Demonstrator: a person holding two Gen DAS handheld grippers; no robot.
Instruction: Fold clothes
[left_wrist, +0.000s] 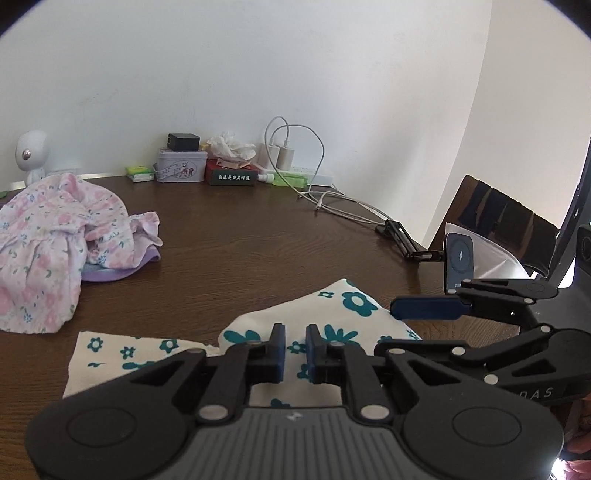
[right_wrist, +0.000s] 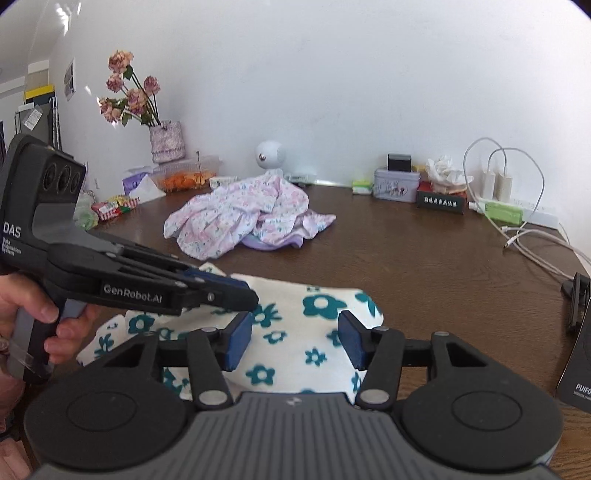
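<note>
**Teal-flowered garment half gathered on the desk, one gripper nearly closed above it**

The cream garment with teal flowers (right_wrist: 295, 332) lay on the near edge of the brown desk (right_wrist: 424, 258), partly bunched, with a flat flap trailing toward the left in the left wrist view. A second heap, the pink floral garment (right_wrist: 240, 214) with a purple piece under it, sat well apart, farther back toward the wall.

The left gripper (left_wrist: 294, 345) was almost pressed together, only a narrow slit between its blue pads. The teal-flowered cloth showed through that slit, but I could not tell whether any fabric was caught between the pads or merely lay beneath them. The right gripper (right_wrist: 295, 339) stood spread, its pads either side of the garment's raised middle and nipping nothing. In the right wrist view the left gripper reached in from the side, its tip over the cloth's far left edge, a hand (right_wrist: 44, 321) around its handle.

The risk, as I judged it, was a poor pinch: if the left gripper had caught only a thin fold or nothing, lifting would let the cloth slip and the fold would collapse. With both grippers so near each other, they could also knock together. The charger cables (right_wrist: 532, 240) at the right might snag a dragged hem.
</note>
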